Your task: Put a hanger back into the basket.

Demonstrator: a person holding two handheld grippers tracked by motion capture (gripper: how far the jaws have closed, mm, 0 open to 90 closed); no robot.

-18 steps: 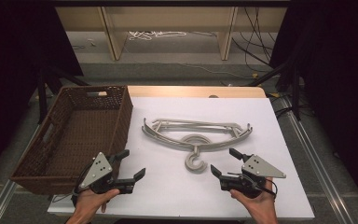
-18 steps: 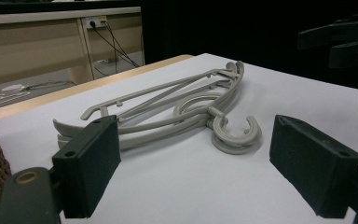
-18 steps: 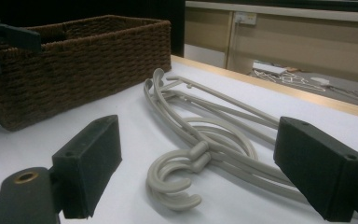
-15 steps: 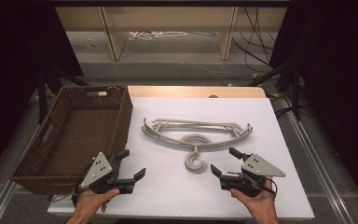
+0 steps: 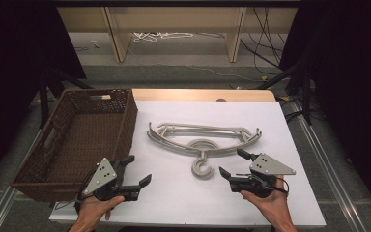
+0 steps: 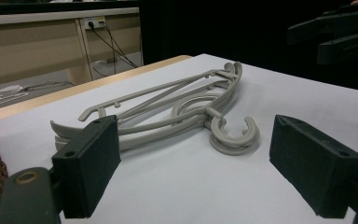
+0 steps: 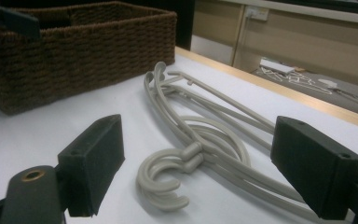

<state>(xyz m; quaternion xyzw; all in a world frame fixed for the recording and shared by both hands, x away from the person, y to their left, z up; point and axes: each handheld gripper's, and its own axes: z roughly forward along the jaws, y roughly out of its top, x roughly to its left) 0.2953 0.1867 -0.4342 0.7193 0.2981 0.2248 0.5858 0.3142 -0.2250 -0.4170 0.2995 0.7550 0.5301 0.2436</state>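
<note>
Hangers (image 5: pixel 203 140), grey plastic, stacked flat mid-counter, hooks (image 5: pixel 202 166) pointing toward the near edge, untouched. Left claw (image 5: pixel 134 175) spread wide, nothing between the jaws, hovering low just beside the basket's near corner. Right claw (image 5: pixel 233 166) equally wide and empty, sitting just right of the hooks. From the left claw view, hangers (image 6: pixel 168 109) straight ahead, framed between both open jaws; from the right claw view, hooks (image 7: pixel 165 179) close in, curled and overlapping.

Trouble spots from here. More than one hanger nested together, arms and hooks interlocked: pinching one thin bar likely to drag the rest along, or drop one midway. Smooth, narrow plastic: easy to slip or swivel in a single-point grip, swinging the long end down. Gripping at the hooks only: whole bundle apt to pivot and sprawl across the white counter (image 5: pixel 270 121). Wicker basket (image 5: pixel 77 140) well left, tall-walled: wide hanger arms liable to catch on the rim (image 5: pixel 130 116) if brought in flat and crosswise. Both claws closing at once on different hangers: risk of pulling the stack apart unevenly.
</note>
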